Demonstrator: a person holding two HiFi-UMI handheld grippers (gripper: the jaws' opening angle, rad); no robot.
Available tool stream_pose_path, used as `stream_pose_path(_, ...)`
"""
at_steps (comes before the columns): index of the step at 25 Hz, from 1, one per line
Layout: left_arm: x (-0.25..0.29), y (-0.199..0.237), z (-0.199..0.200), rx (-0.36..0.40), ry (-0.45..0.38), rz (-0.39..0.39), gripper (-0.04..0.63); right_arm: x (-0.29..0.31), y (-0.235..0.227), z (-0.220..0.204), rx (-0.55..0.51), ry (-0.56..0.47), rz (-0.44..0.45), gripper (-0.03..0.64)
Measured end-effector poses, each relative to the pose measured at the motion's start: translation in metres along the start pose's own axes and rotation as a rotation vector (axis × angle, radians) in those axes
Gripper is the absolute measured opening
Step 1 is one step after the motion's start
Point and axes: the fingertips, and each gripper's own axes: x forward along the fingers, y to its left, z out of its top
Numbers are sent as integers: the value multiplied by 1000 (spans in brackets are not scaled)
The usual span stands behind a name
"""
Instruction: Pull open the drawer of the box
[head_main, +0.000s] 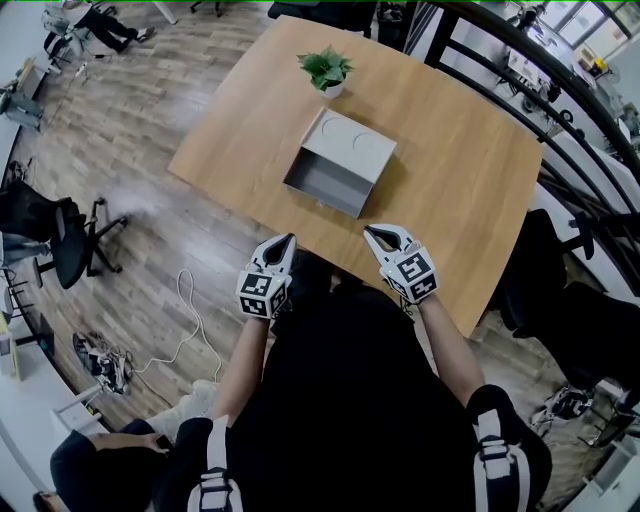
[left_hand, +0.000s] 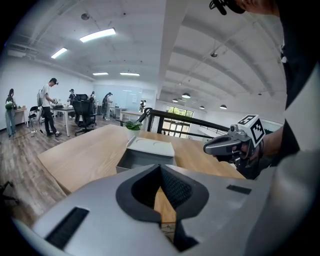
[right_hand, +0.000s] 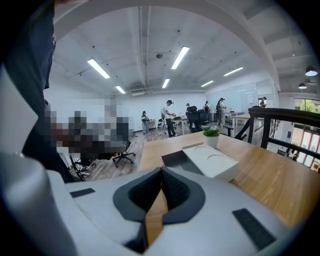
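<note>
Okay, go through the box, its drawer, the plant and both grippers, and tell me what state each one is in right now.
box: flat on the table, untouched
drawer: pulled out towards the person, looks empty
plant: upright in its pot, just beyond the box
left gripper: shut, empty, short of the drawer
right gripper: shut, empty, short of the drawer

The plant (head_main: 325, 68) stands behind the box (head_main: 352, 143) on the table (head_main: 460, 190).
</note>
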Motion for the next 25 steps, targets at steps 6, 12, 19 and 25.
stream_pose_path(6, -1, 13, 2, 4, 6, 19, 23, 3, -2, -7, 12, 7, -6, 25)
stream_pose_path(12, -1, 20, 4, -8, 3, 29, 23, 9, 0, -7, 23, 10, 1, 25)
stream_pose_path(19, -4, 24, 1, -27, 0, 42, 23, 16, 3, -4, 16, 13, 17, 25)
stream_pose_path(25, -4, 29, 1, -37, -4, 54, 23, 17, 0, -4, 15, 17, 18, 25)
